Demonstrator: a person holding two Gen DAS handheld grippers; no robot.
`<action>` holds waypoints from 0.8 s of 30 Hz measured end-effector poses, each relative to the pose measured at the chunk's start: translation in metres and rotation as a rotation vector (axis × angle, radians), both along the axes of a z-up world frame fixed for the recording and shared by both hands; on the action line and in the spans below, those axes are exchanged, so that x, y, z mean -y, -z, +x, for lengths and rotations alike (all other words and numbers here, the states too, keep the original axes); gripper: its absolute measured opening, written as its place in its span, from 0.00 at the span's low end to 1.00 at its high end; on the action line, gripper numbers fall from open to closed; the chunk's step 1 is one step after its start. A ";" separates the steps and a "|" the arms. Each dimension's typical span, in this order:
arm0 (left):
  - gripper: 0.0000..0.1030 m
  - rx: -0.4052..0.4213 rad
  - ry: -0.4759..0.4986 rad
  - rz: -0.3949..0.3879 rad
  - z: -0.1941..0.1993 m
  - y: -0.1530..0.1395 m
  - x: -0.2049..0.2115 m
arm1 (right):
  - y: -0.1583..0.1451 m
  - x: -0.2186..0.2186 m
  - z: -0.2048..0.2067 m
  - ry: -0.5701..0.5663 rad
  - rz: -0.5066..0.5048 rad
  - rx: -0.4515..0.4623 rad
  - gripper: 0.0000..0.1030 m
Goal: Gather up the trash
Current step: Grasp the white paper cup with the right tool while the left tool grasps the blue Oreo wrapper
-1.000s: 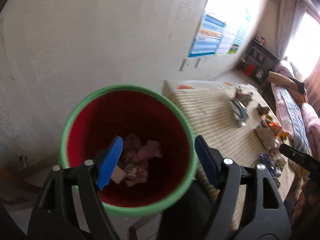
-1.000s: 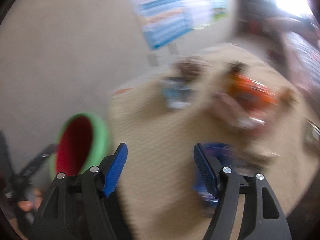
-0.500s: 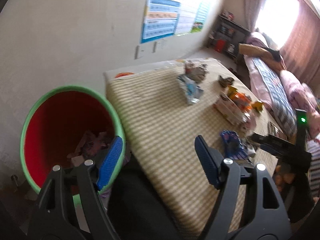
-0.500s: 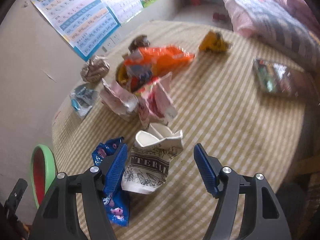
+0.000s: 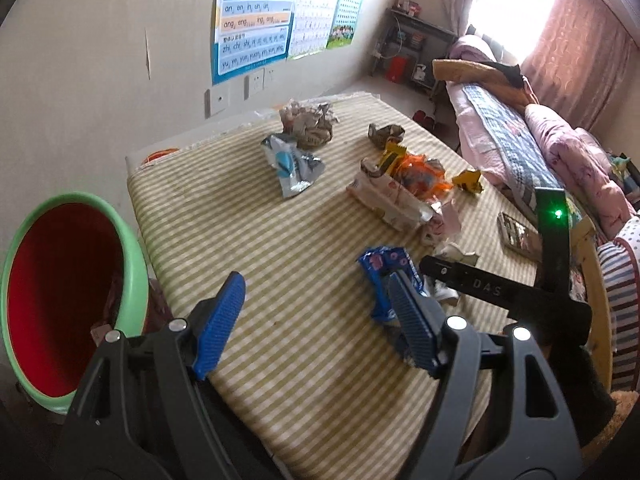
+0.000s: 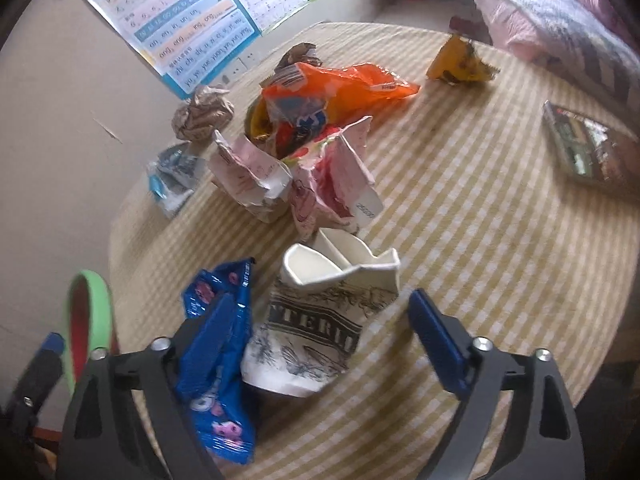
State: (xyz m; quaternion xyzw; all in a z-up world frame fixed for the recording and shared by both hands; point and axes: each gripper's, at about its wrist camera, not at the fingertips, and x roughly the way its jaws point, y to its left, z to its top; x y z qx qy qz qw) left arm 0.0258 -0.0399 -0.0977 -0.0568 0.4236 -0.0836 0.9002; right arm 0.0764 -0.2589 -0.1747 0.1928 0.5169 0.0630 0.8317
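Right hand-held gripper (image 6: pixel 326 322) spread wide around crushed paper cup (image 6: pixel 320 320); blue wrapper (image 6: pixel 218 354) at 9 o'clock risks being snagged. Left hand-held gripper (image 5: pixel 320 320) wide, empty.

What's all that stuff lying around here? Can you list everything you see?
Bin: one, green rim, red inside, beside the table's left edge.
Table: one, yellow-checked cloth.
Crushed paper cup: one, white with black print, between the right gripper's fingers.
Blue wrapper: one, left of the cup.
Pink-white cartons: two, crumpled, mid-table.
Orange bag: one, behind the cartons.
Yellow wrapper: one, far side.
Brown paper ball: one, near the wall.
Silver-blue wrapper: one, left of the cartons.
Posters: several, on the wall.
Left gripper: open, empty.
Right gripper: open, around the cup.
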 end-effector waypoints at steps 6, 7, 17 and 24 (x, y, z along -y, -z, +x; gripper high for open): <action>0.70 -0.026 0.023 -0.016 0.000 0.005 0.003 | -0.004 -0.002 0.000 -0.008 -0.032 -0.018 0.73; 0.70 -0.038 0.032 -0.015 0.001 0.007 0.006 | -0.005 0.001 -0.001 -0.002 -0.045 -0.013 0.51; 0.58 -0.139 0.145 -0.044 0.021 0.026 0.054 | -0.027 0.028 -0.020 0.048 -0.022 0.094 0.38; 0.58 -0.240 0.147 -0.015 0.051 0.061 0.080 | -0.030 0.049 -0.031 0.101 -0.046 0.086 0.38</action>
